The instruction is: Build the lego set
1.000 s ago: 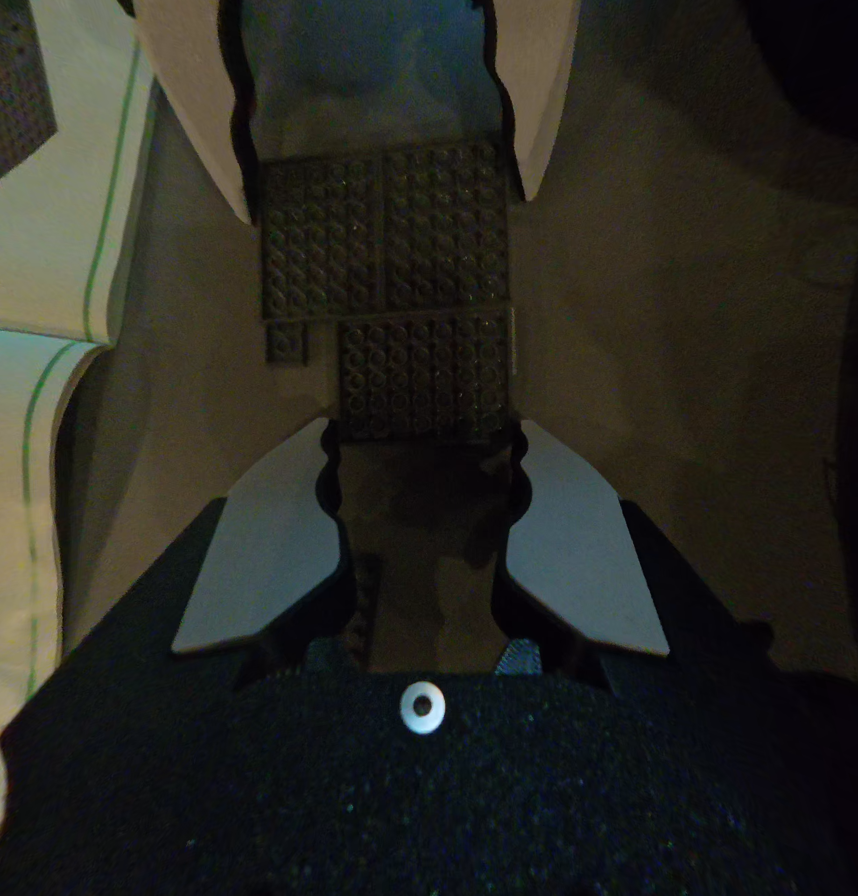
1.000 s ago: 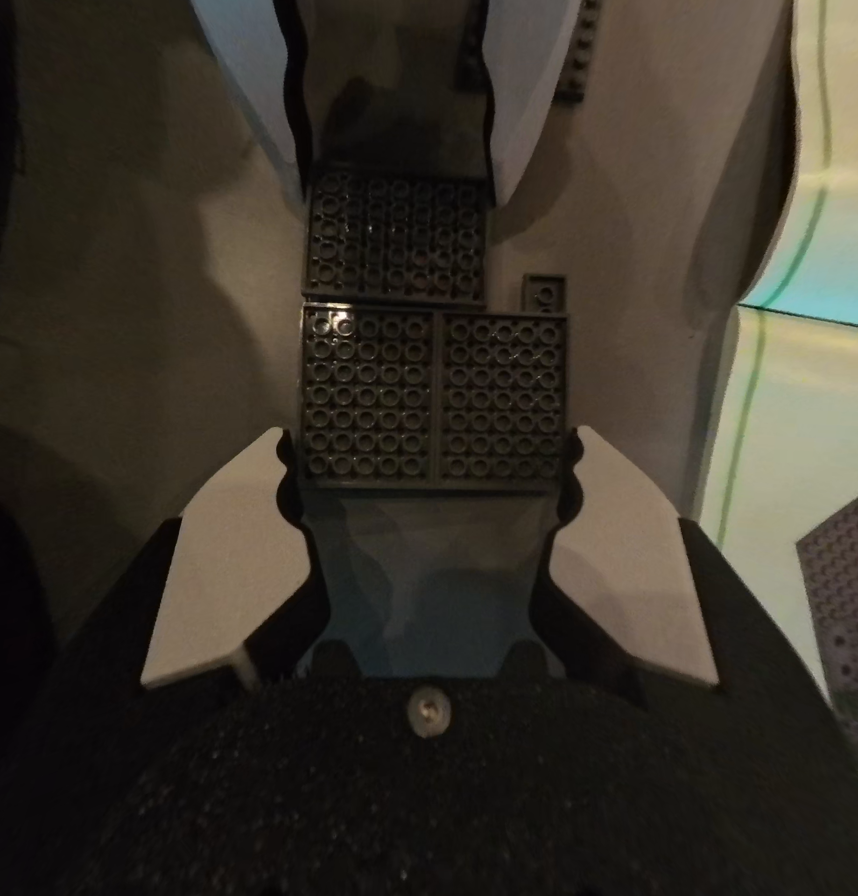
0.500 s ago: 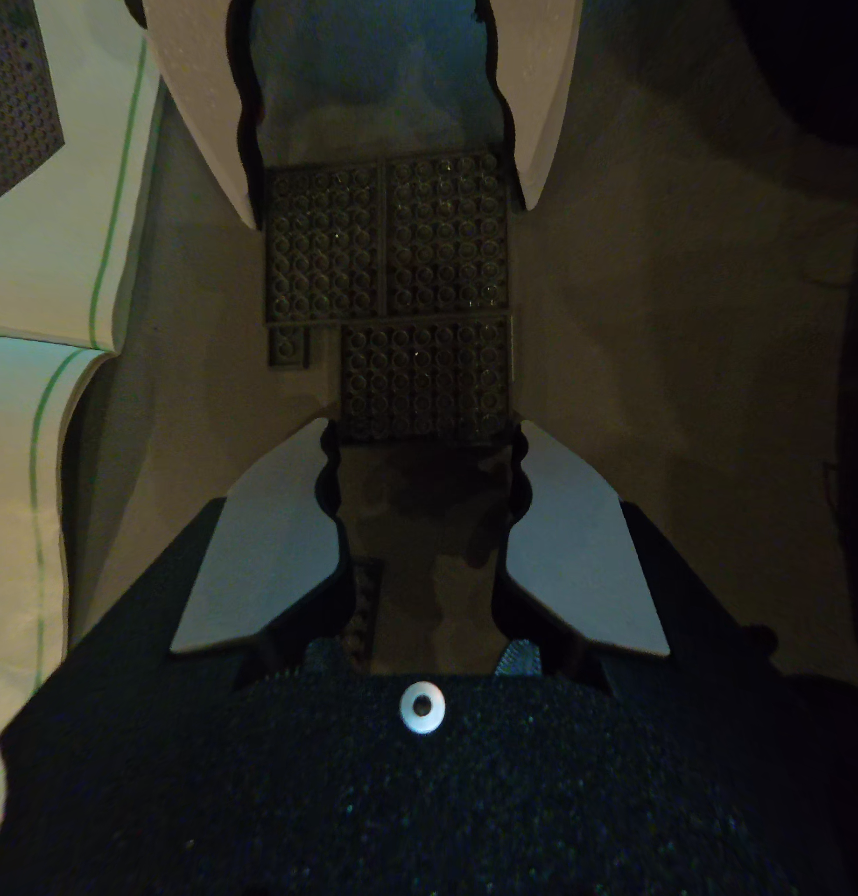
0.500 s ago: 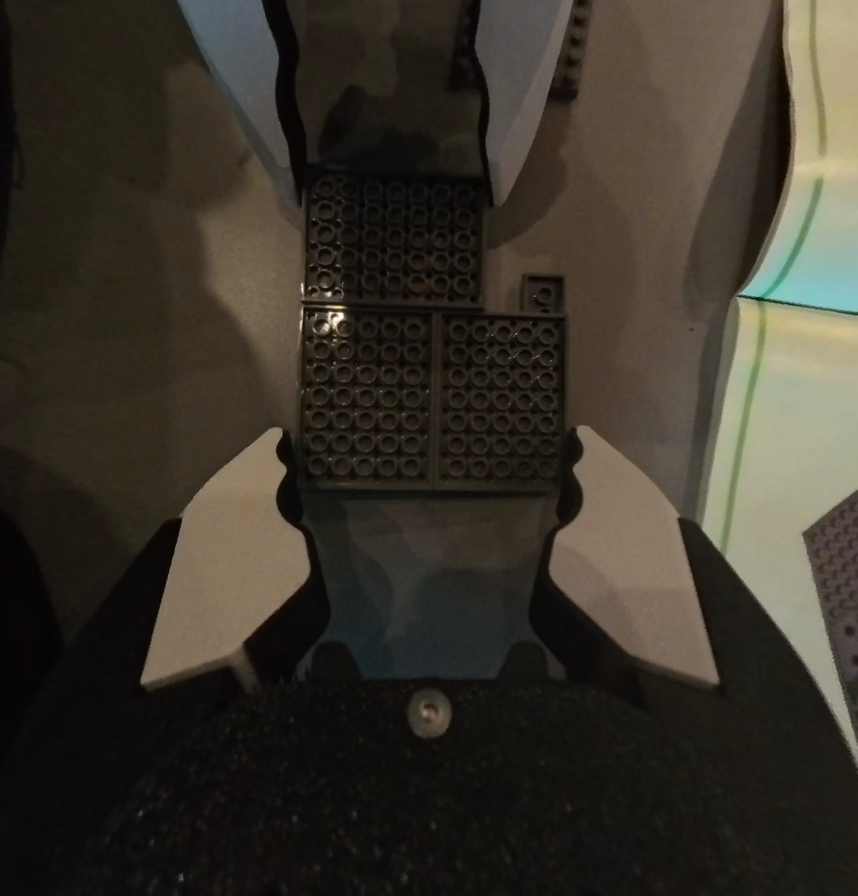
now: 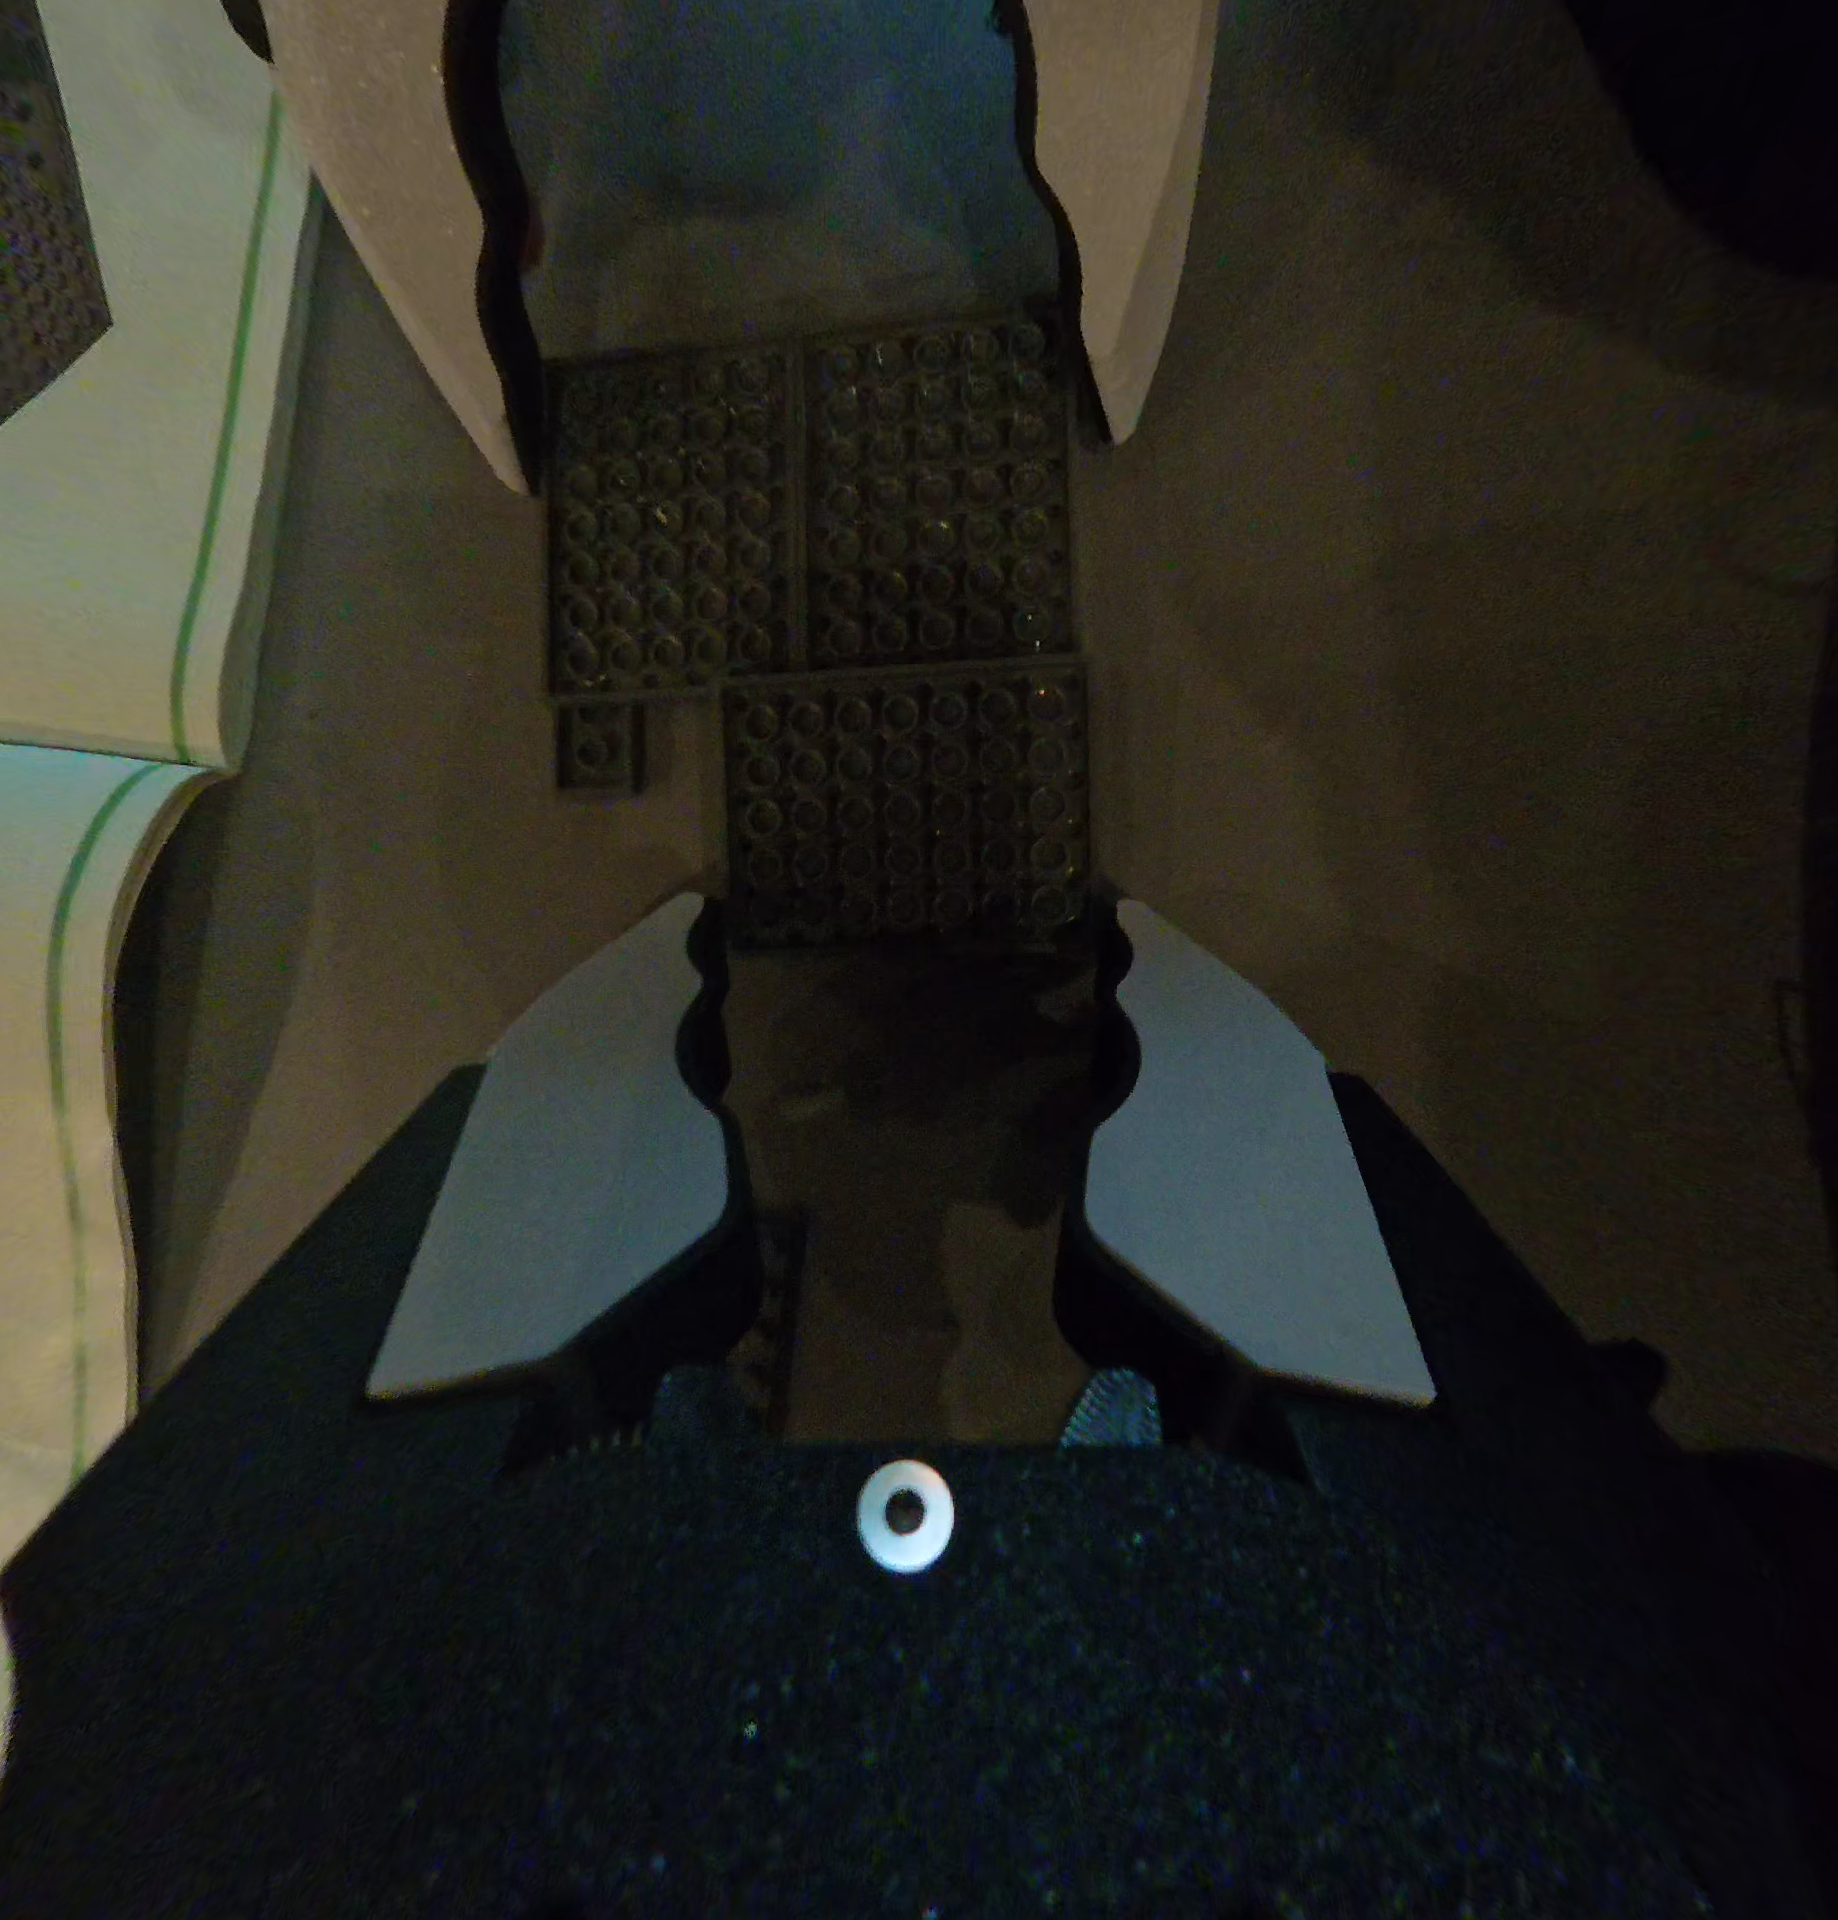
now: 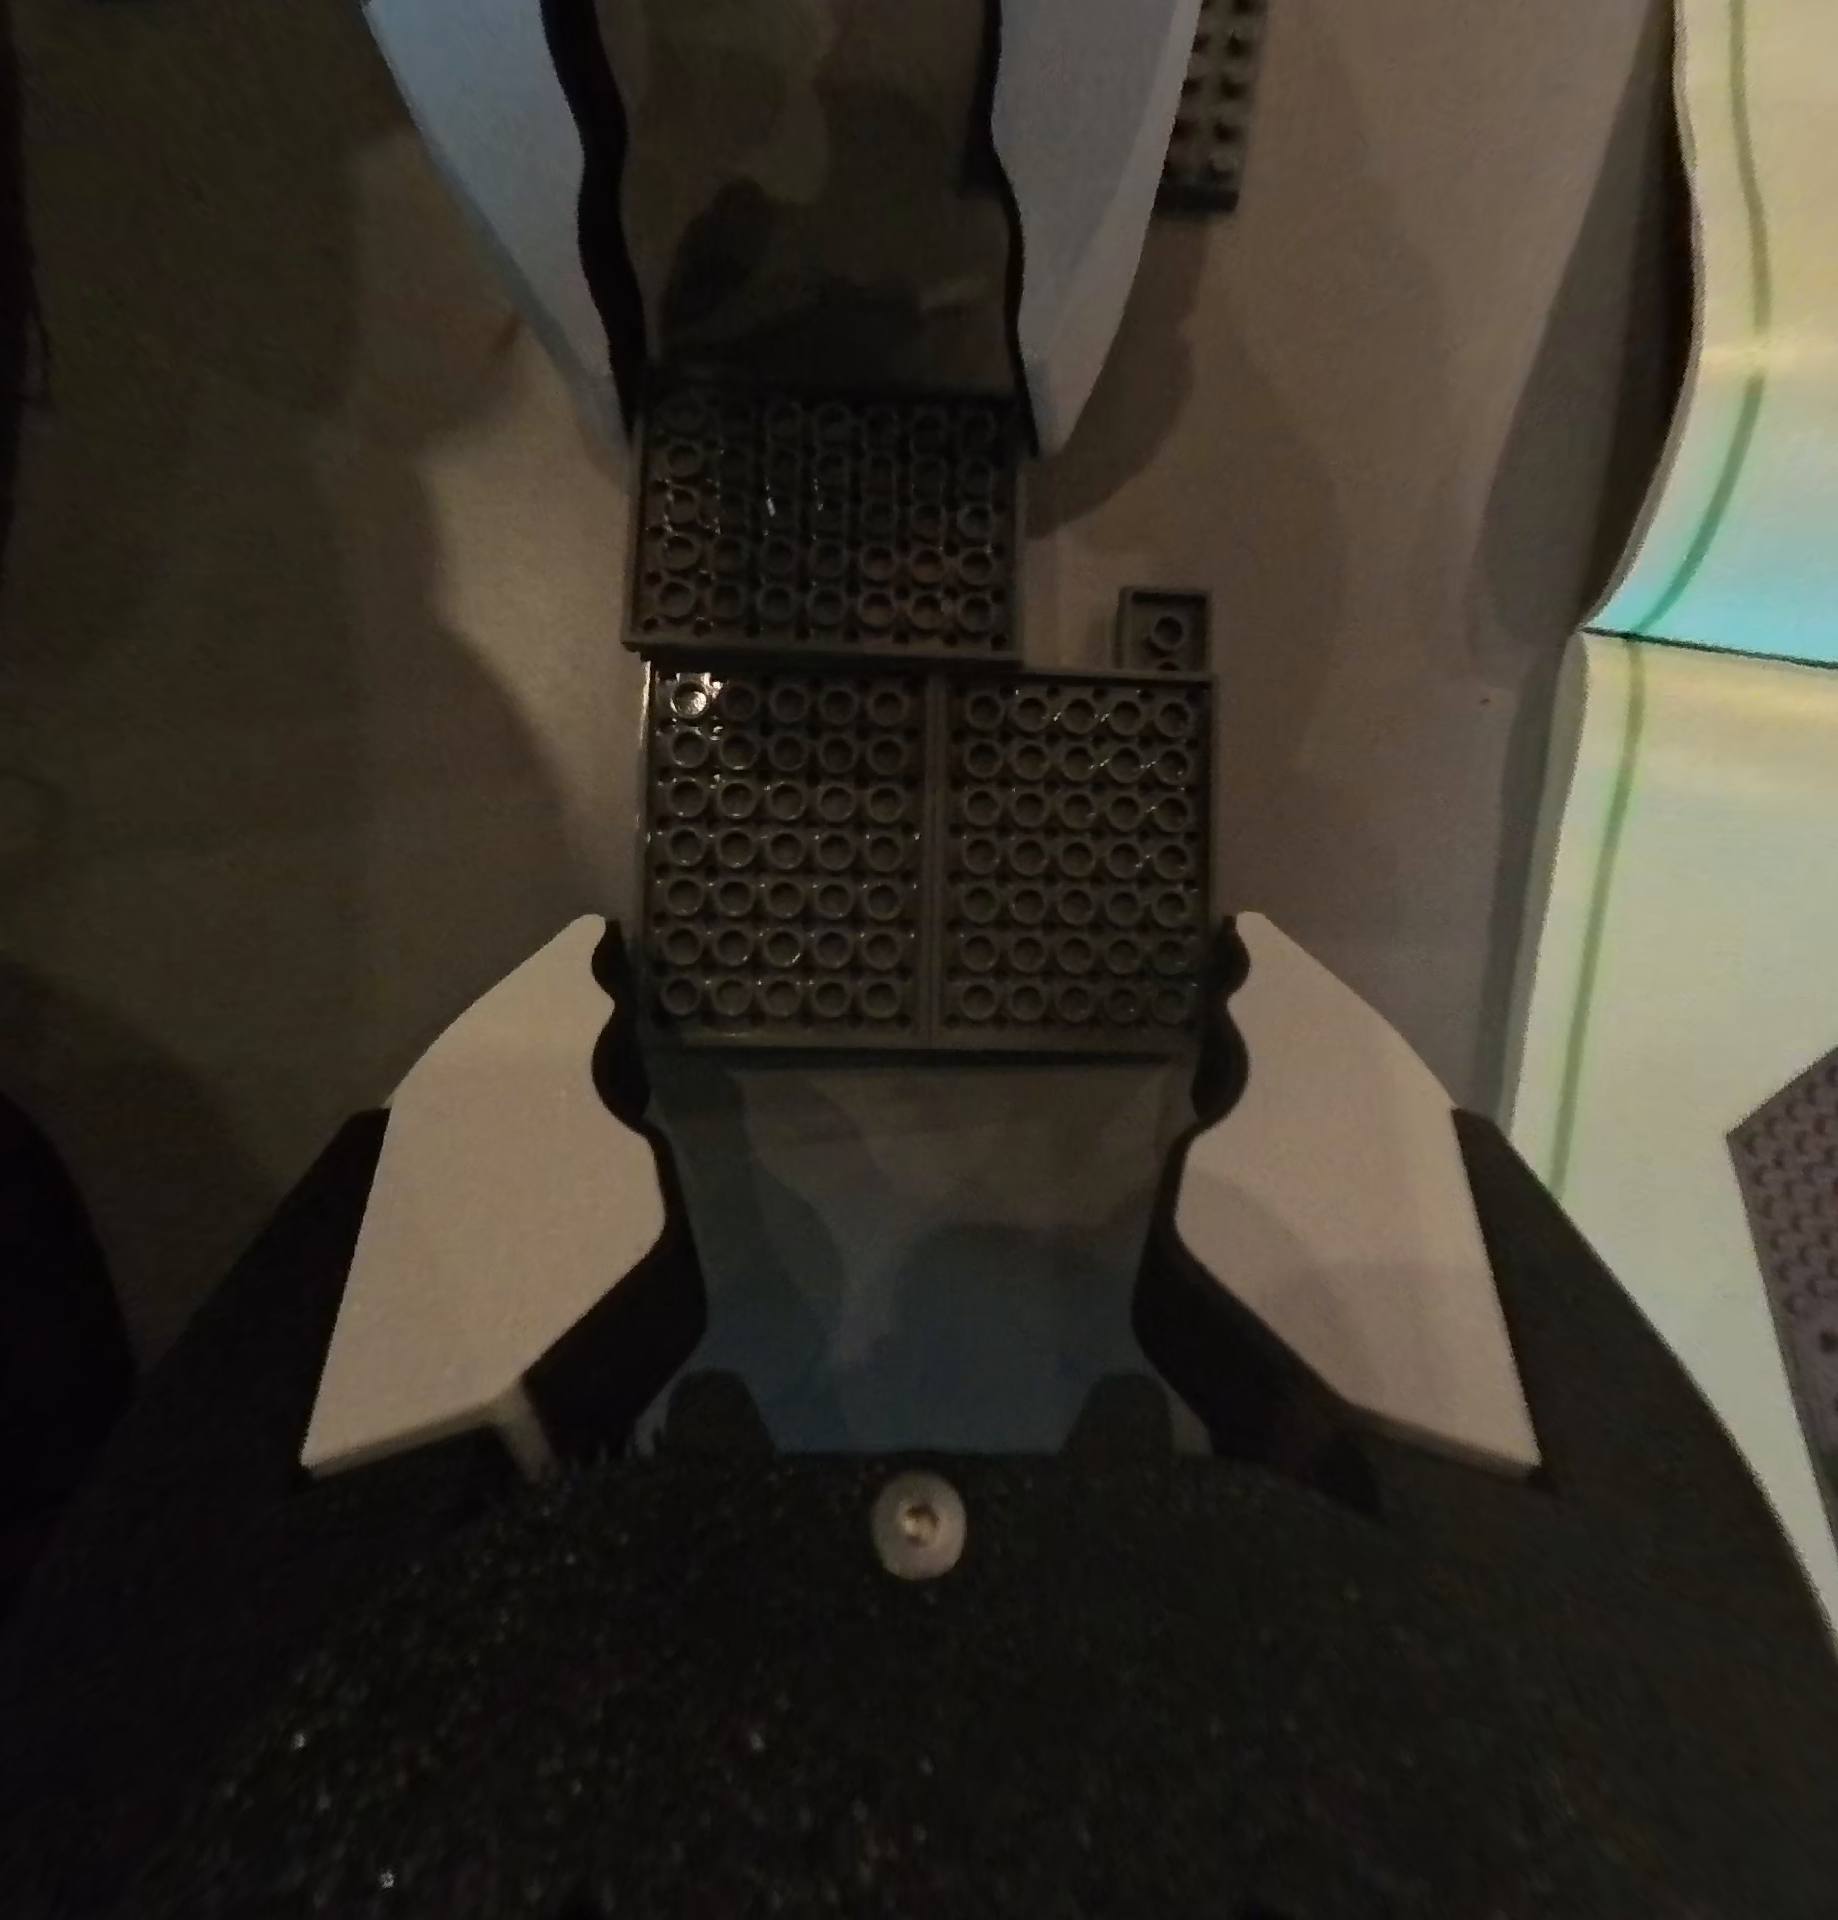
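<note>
Dark studded plates [image 5: 899,665] — three flat rectangles laid edge to edge — lie between the left gripper [image 5: 904,920] and right gripper [image 6: 920,971], both spread wide, gripping nothing.

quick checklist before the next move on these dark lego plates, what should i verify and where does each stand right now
1. Left tongs open around the single plate: ok.
2. Right tongs open around the plate pair: ok.
3. Single plate flush against the pair, seam closed: ok in both views.
4. Plates actually locked together: cannot tell, no underside visible.
5. Small loose piece clear of both tongs: ok; it sits against the pair's edge.
6. Instruction booklet and long strip out of the way: ok.
</note>
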`<state>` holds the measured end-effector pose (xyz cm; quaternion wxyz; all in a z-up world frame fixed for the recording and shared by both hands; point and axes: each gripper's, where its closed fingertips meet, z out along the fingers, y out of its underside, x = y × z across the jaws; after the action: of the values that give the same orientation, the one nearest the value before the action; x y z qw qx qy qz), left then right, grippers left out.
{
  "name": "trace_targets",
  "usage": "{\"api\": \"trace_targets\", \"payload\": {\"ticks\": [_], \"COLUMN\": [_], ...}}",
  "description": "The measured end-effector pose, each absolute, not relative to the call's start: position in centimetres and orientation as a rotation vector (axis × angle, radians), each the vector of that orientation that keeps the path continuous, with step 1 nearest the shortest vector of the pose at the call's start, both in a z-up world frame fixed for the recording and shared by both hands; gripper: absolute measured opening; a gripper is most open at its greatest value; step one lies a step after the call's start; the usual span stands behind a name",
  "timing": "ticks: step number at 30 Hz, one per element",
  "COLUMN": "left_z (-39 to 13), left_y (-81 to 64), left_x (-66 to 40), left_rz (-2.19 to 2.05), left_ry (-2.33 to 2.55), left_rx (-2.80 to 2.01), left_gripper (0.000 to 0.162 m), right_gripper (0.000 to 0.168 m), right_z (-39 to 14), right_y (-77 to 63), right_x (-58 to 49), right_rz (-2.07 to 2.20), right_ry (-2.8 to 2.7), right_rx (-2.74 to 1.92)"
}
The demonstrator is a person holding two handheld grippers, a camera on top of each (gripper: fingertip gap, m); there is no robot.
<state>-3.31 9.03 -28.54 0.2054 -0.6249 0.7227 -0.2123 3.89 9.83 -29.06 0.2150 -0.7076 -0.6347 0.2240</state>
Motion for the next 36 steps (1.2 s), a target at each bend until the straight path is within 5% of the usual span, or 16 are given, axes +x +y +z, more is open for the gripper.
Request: {"api": "trace_targets", "payload": {"ticks": [36], "left_z": [-27.5], "left_y": [9.1], "left_x": [-3.6], "left_rz": [-0.569], "left_ry": [1.972], "left_rx": [-1.725], "left_gripper": [0.072], "right_gripper": [0.105], "right_z": [-29.0], "right_y": [9.7], "right_x": [3.9], "right_rz": [0.624], "right_ry": [-1.746], "right_rx": [-1.979]}}
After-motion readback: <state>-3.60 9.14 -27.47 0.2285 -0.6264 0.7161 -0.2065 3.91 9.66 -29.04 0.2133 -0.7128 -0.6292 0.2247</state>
